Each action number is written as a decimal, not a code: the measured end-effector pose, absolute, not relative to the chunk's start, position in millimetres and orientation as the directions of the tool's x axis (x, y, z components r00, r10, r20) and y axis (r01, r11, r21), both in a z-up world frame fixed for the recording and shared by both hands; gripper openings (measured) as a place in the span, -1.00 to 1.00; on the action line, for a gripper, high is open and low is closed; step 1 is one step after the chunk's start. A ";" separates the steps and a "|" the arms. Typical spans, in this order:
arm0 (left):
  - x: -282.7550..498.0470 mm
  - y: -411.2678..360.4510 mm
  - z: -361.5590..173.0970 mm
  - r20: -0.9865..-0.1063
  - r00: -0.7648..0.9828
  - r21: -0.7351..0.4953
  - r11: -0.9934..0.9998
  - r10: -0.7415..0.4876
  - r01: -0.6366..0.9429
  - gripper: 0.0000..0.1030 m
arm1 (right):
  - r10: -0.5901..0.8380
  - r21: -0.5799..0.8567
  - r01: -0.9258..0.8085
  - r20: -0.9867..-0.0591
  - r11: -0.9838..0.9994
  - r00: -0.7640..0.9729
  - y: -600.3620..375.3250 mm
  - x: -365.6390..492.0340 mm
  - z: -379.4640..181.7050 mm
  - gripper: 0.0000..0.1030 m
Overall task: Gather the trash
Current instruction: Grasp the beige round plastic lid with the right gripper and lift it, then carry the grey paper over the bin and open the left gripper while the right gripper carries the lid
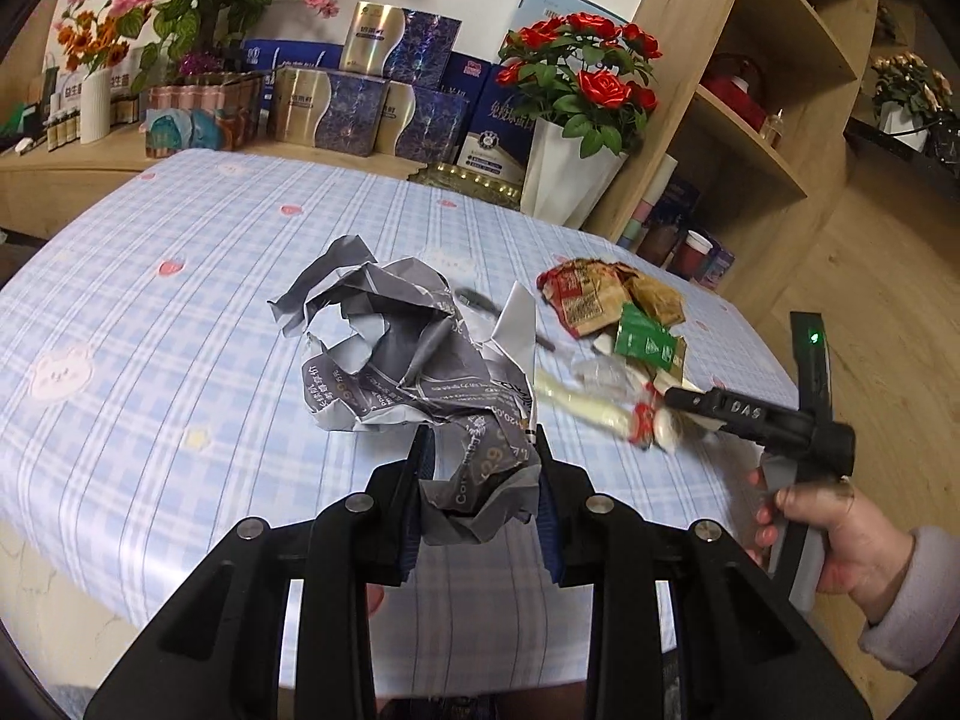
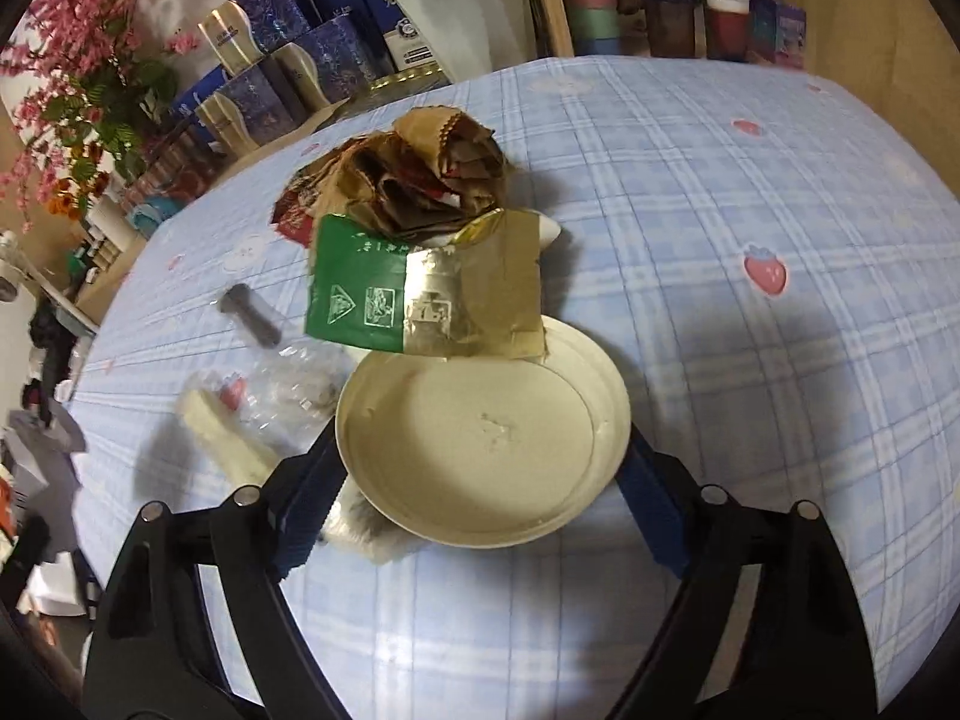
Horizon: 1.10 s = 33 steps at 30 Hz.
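Cream-coloured and round, the paper bowl (image 2: 483,438) lies directly between the fingers of the right tongs (image 2: 480,474), rim facing the camera; the blue pads flank its widest part, spread broadly, and I cannot tell whether they already press on it. A green-and-gold wrapper (image 2: 420,288) and crumpled brown wrappers (image 2: 420,180) lie just beyond it on the table (image 2: 750,360). With no long axis to line up, the bowl needs only a squeeze across its width. The left tongs (image 1: 480,480) are narrowed onto crumpled grey paper (image 1: 408,348), whose bulk lies ahead of them, left of the wrapper heap.
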State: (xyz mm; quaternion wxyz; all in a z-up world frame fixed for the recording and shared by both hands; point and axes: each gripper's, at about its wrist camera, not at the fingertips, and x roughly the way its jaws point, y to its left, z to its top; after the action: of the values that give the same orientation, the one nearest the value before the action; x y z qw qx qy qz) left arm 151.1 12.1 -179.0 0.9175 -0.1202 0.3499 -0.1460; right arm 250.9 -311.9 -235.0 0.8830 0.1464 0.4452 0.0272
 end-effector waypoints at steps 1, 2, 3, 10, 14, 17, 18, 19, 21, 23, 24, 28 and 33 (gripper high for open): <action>146.9 14.4 -179.8 -0.610 0.710 -0.324 0.928 -0.351 0.181 -0.41 | 0.184 0.283 0.072 -0.776 0.956 0.604 -311.3 246.2 -232.7 0.63; 145.3 15.4 -180.0 -0.612 0.708 -0.325 0.929 -0.351 0.179 -0.41 | 0.188 0.282 0.065 -0.774 0.957 0.604 -310.1 243.0 -230.8 0.63; 142.1 17.0 -180.3 -0.615 0.707 -0.326 0.929 -0.349 0.176 -0.41 | 0.193 0.284 0.058 -0.773 0.957 0.605 -308.6 239.4 -228.9 0.63; 121.0 22.6 -175.6 -0.607 0.707 -0.343 0.922 -0.362 0.177 -0.41 | 0.174 0.236 0.034 -0.800 0.971 0.574 -296.8 213.7 -222.5 0.63; 111.0 22.4 -170.2 -0.598 0.710 -0.347 0.918 -0.373 0.190 -0.41 | 0.150 0.196 0.018 -0.800 0.980 0.581 -293.2 198.5 -212.5 0.62; 101.5 22.8 -168.0 -0.592 0.710 -0.354 0.914 -0.382 0.197 -0.41 | 0.143 0.184 0.012 -0.804 0.983 0.577 -291.7 187.8 -208.6 0.58; 99.2 23.1 -167.4 -0.590 0.710 -0.356 0.913 -0.384 0.198 -0.41 | 0.146 0.187 0.012 -0.804 0.982 0.576 -292.2 184.7 -207.6 0.58; 96.0 23.4 -167.0 -0.589 0.710 -0.359 0.912 -0.387 0.200 -0.41 | 0.147 0.189 0.014 -0.804 0.982 0.576 -292.3 180.2 -206.6 0.58; 91.3 24.0 -166.2 -0.586 0.708 -0.363 0.909 -0.393 0.203 -0.41 | 0.149 0.192 0.014 -0.801 0.981 0.580 -291.5 175.1 -204.7 0.58; 85.5 24.2 -165.2 -0.584 0.708 -0.364 0.908 -0.397 0.208 -0.41 | 0.156 0.201 0.012 -0.794 0.980 0.588 -290.5 168.7 -201.8 0.58; 82.1 24.4 -164.8 -0.581 0.709 -0.364 0.907 -0.399 0.212 -0.41 | 0.159 0.205 0.010 -0.790 0.979 0.592 -289.4 165.9 -199.8 0.58; 72.2 23.9 -163.7 -0.579 0.708 -0.363 0.905 -0.406 0.222 -0.41 | 0.168 0.201 -0.017 -0.768 0.979 0.618 -280.3 152.1 -190.8 0.58; 59.9 24.5 -161.9 -0.576 0.704 -0.366 0.901 -0.416 0.233 -0.41 | 0.180 0.184 -0.060 -0.746 0.981 0.641 -263.8 138.5 -179.9 0.58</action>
State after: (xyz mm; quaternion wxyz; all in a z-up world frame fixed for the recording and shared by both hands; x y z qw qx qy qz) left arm 59.9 24.5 -161.9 0.9132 -0.1341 0.3414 -0.1775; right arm 138.5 -263.8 -179.9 0.9031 0.0712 0.4183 0.0664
